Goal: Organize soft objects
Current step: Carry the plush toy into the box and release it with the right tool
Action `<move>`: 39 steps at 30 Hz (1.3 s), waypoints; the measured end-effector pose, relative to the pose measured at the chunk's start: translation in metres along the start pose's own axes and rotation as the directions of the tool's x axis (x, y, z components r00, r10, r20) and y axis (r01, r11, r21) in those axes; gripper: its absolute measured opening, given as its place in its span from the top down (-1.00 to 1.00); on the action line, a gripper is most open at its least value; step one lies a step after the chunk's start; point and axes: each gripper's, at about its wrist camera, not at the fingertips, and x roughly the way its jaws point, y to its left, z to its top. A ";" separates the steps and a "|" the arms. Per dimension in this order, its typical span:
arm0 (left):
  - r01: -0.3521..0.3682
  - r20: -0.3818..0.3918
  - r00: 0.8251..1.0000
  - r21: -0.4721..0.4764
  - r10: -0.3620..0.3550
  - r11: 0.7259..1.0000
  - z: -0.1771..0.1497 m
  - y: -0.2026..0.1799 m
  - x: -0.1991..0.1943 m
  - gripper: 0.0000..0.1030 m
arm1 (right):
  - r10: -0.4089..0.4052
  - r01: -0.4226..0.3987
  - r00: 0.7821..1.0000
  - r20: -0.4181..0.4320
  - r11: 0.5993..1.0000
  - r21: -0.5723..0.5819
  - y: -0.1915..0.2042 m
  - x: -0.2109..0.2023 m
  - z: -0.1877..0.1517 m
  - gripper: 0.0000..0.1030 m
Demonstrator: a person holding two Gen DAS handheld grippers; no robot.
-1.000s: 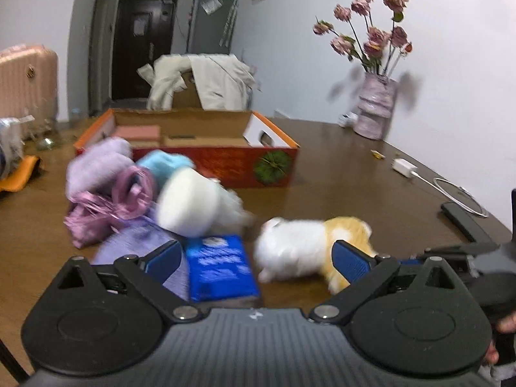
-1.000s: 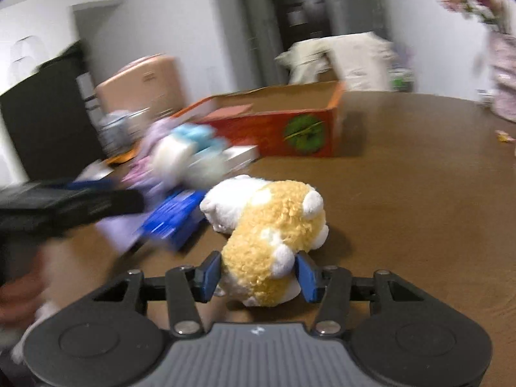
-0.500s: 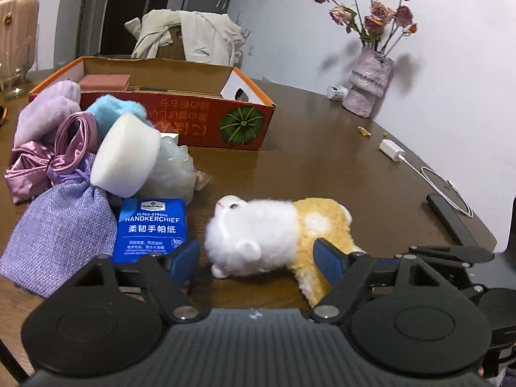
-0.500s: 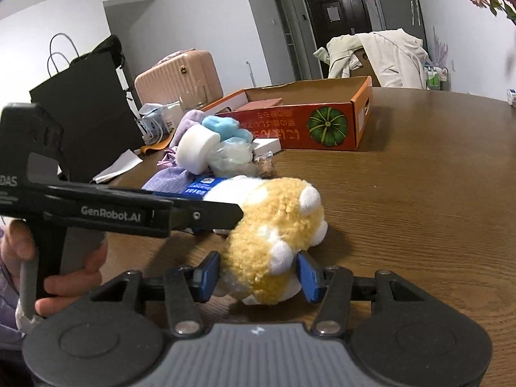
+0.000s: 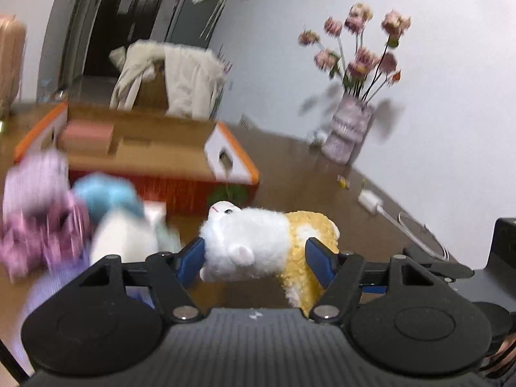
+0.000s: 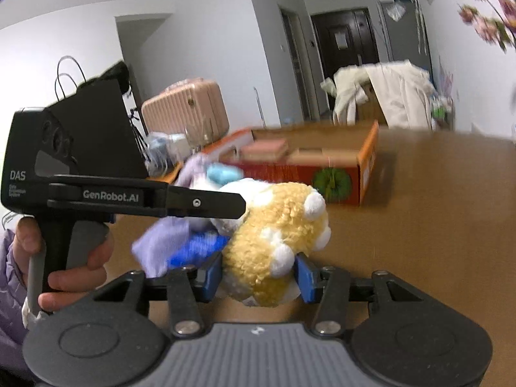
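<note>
Plush toy [image 5: 254,245] lifted off table, both jaws gripping it, left just closing, blurred pile [image 5: 58,225] seemingly fabric

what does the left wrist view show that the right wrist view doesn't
Only the left wrist view shows the vase of pink flowers and the white charger with its cable. Only the right wrist view shows the pink suitcase, the black bag and the hand on the left claw's handle. Both show the white and yellow plush toy gripped by both claws, and the orange cardboard box.
</note>
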 end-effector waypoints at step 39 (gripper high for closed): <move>-0.259 0.048 0.966 0.141 0.255 0.955 0.180 0.107 0.043 -0.60 | -0.325 0.318 0.944 -0.047 0.940 -0.123 -0.050 0.147 0.201 -0.33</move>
